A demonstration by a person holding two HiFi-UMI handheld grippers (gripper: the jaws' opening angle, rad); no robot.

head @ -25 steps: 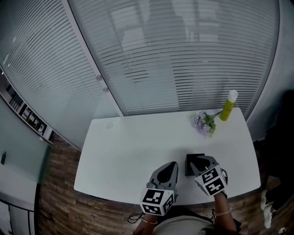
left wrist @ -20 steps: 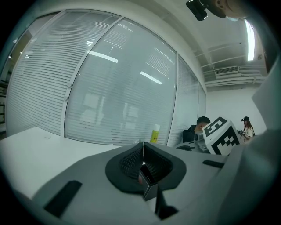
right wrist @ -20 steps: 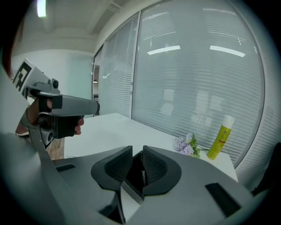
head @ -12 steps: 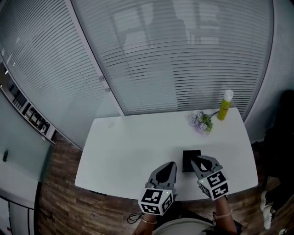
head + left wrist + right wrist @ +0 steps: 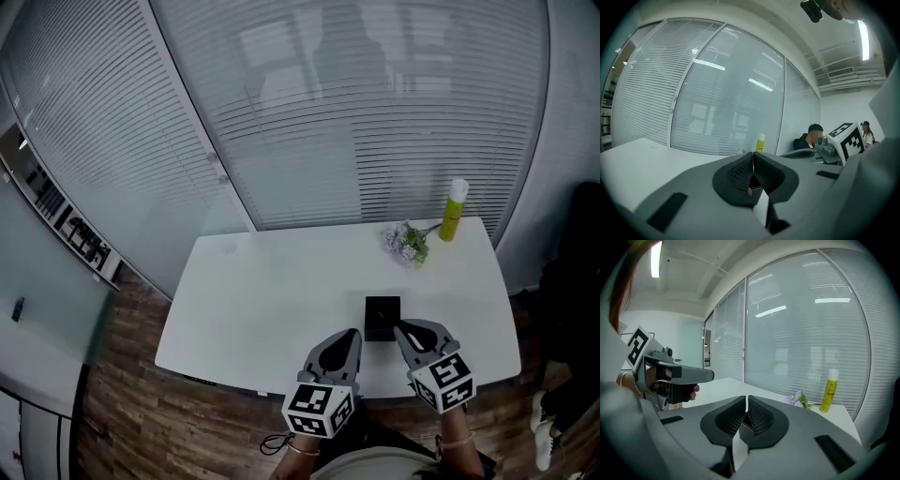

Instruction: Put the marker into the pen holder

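Both closed, left gripper (image 5: 349, 338) and right gripper (image 5: 402, 329) point at pen holder (image 5: 382, 313).

Left claw (image 5: 353, 334) and right claw (image 5: 401, 327) — level, jaws together.

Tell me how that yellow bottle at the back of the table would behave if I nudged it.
The yellow bottle stands tall and narrow, so it would probably tip easily. It looks cylindrical, so it would likely roll across the smooth table once down.
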